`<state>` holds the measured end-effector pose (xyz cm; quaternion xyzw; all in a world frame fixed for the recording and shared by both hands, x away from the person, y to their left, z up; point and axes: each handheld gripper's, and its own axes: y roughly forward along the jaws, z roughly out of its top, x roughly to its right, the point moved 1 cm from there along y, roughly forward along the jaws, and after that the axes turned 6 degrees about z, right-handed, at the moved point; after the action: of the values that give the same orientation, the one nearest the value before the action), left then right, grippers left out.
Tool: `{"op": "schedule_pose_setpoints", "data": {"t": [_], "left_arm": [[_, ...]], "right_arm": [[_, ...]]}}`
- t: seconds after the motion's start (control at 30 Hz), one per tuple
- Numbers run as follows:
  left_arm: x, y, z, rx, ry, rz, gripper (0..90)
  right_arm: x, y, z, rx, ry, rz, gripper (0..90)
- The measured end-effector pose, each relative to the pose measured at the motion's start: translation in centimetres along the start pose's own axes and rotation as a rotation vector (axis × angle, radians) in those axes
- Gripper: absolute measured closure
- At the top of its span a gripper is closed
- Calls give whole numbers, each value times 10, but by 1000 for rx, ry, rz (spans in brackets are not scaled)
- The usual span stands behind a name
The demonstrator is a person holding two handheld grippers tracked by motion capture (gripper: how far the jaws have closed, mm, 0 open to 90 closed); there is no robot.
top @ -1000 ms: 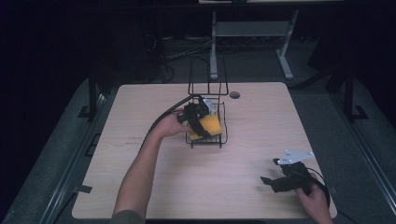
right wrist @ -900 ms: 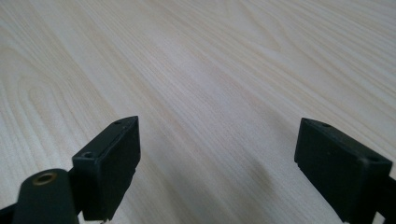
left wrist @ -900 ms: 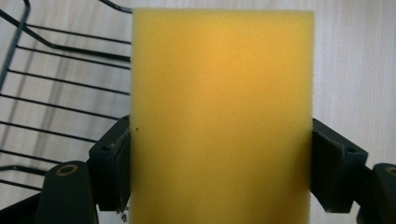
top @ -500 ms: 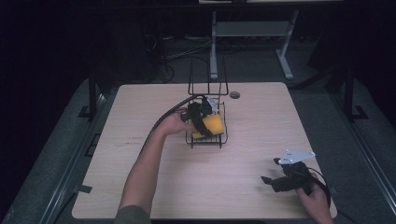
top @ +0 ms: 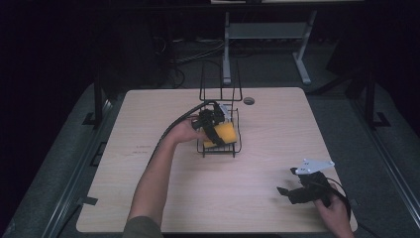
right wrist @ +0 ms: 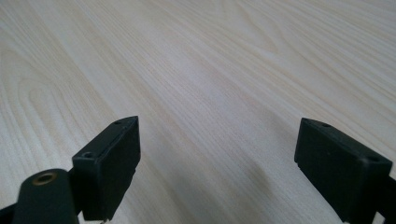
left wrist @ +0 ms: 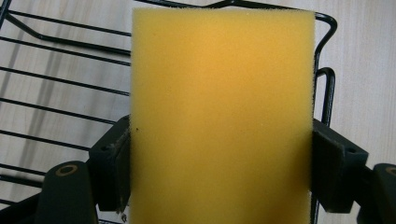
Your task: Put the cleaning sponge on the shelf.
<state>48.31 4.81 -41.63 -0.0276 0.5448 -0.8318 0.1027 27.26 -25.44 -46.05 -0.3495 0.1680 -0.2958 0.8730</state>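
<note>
In the high view, a light wooden table (top: 148,163) stands in a dark room, and a black wire rack (top: 219,126) sits on it, a little behind the middle. The left gripper (top: 214,130) is over this rack, with the person's left hand (top: 185,131) just beside the rack on its left side, and a black cable goes from the gripper back along the forearm. A yellow sponge (top: 224,134) is between the jaws, inside the outline of the rack; I cannot tell if it touches the wires below. The right gripper (top: 289,191) is well apart from the rack, near the front right corner of the table, in the right hand (top: 334,215), with a grey three-cornered plate on its top. In the left gripper view, the sponge (left wrist: 222,116) stands tall in the middle of the picture, and the two black jaws press on its left and right sides, so the gripper is clamped on it. Behind the sponge are the black wires of the rack (left wrist: 60,84) and the pale wood under them. In the right gripper view, the two jaws of the right gripper (right wrist: 217,149) stand wide apart with nothing between them, above the bare wood of the table (right wrist: 210,70).
</note>
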Motion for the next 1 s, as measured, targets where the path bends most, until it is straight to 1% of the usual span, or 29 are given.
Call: {"op": "schedule_pose_setpoints", "data": {"t": [0.07,0.23,0.3,0.53,0.57,0.6,0.7,0.73,0.87,0.97,1.0], "left_arm": [[0,0,0,-2,4,0,216],[0,0,0,-1,-7,0,200],[0,0,0,-2,-4,2,199],[-1,-7,1,9,-9,1,196],[0,-7,1,27,-16,6,196],[-1,-8,1,17,-15,-4,196],[-1,-11,0,18,-18,-3,197],[-1,-12,0,21,-18,-2,197],[-1,-16,0,38,-20,6,197],[1,-17,0,34,-16,8,208],[2,-17,0,34,-13,15,208]], "right_arm": [[0,0,0,0,2,-1,141],[0,0,0,-3,-3,-2,141],[0,-1,0,-3,-2,-2,141],[0,0,0,-3,-8,-1,141],[0,0,0,-5,-6,0,141],[0,0,0,-6,-4,0,141],[0,1,0,-10,-10,2,141],[-1,1,0,-13,-4,3,141],[-1,1,0,-16,-4,3,141],[-1,1,0,-16,-4,2,141],[0,1,0,-15,-5,3,141]]}}
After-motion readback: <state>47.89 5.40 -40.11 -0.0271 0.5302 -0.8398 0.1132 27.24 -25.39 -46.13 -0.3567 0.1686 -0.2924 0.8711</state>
